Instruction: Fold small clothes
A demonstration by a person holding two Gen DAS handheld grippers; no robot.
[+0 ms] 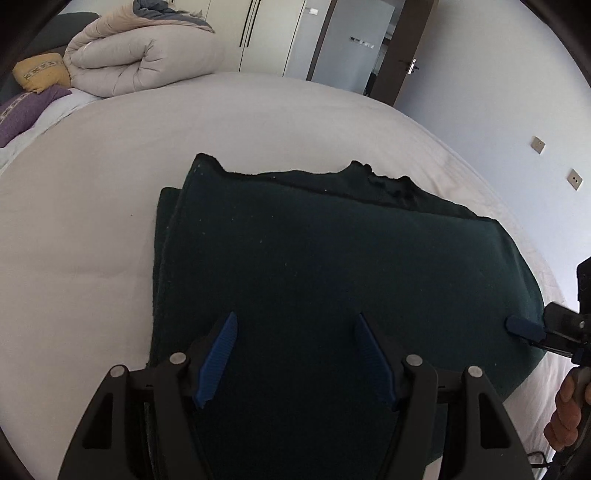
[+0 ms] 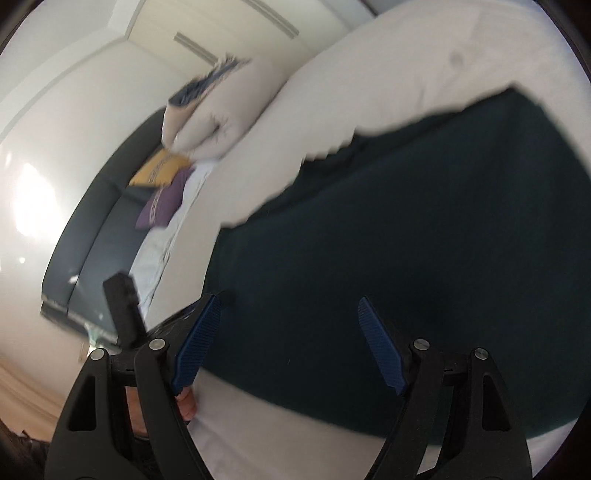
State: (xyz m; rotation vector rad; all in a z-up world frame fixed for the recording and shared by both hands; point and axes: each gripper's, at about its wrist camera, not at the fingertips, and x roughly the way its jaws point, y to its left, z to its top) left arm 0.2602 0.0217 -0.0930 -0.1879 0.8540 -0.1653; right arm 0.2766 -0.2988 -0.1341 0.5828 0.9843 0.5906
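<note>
A dark green garment lies folded in layers on the white bed. My left gripper is open and hovers over the garment's near edge, holding nothing. My right gripper is open and empty over the garment in the blurred, tilted right wrist view. In the left wrist view the right gripper's blue fingertip is at the garment's right edge; I cannot tell from there whether it touches the cloth.
A rolled beige duvet, a yellow cushion and a purple cushion lie at the bed's far left. Wardrobe doors and a door stand behind. A dark headboard shows in the right wrist view.
</note>
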